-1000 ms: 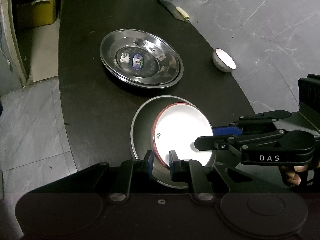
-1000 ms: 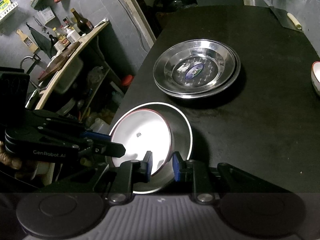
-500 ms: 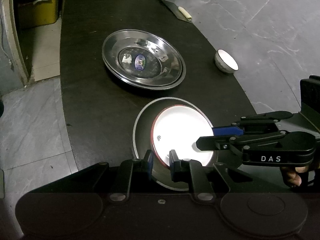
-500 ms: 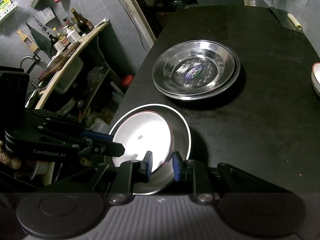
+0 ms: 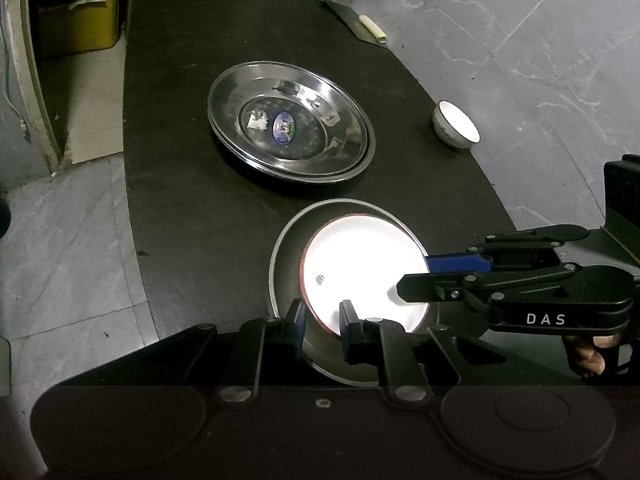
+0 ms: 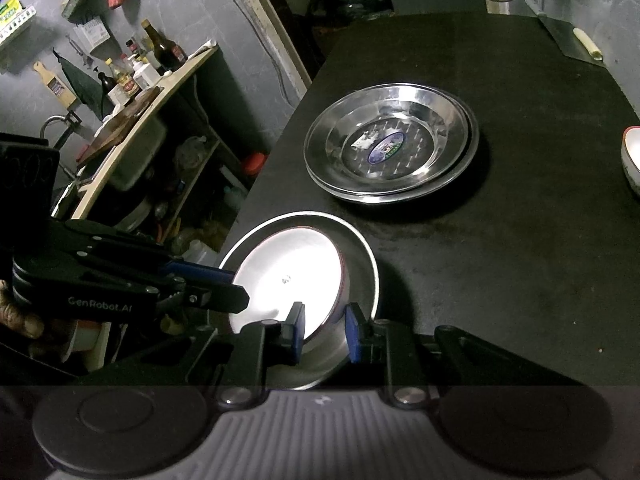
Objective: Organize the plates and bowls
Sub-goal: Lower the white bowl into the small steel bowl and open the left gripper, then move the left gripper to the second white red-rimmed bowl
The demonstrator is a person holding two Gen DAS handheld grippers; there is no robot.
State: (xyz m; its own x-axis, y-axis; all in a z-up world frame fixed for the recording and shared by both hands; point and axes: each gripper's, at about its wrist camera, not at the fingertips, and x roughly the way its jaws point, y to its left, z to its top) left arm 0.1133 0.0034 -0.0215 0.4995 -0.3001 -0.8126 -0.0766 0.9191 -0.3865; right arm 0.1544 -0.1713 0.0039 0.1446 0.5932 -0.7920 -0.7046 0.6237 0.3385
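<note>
A white plate with a red rim (image 5: 360,272) lies inside a steel plate (image 5: 286,264) near the table's front edge; both also show in the right wrist view, the white plate (image 6: 286,276) in the steel plate (image 6: 360,256). My left gripper (image 5: 322,322) is shut on their near edge. My right gripper (image 6: 323,332) is shut on the opposite edge. Each gripper shows in the other's view, the right (image 5: 412,280) and the left (image 6: 236,288). A stack of steel plates (image 5: 288,120) sits mid-table, also seen from the right wrist (image 6: 392,140). A small white bowl (image 5: 456,130) stands near the right edge.
A cleaver with a pale handle (image 5: 360,26) lies at the far end of the black table (image 5: 180,200). A counter with bottles (image 6: 140,68) and cluttered shelves stands left of the table. Grey tiled floor (image 5: 540,60) surrounds it.
Both grippers keep their hold on the paired plates. The views have drifted slightly, so the stack of steel plates sits a little nearer in frame.
</note>
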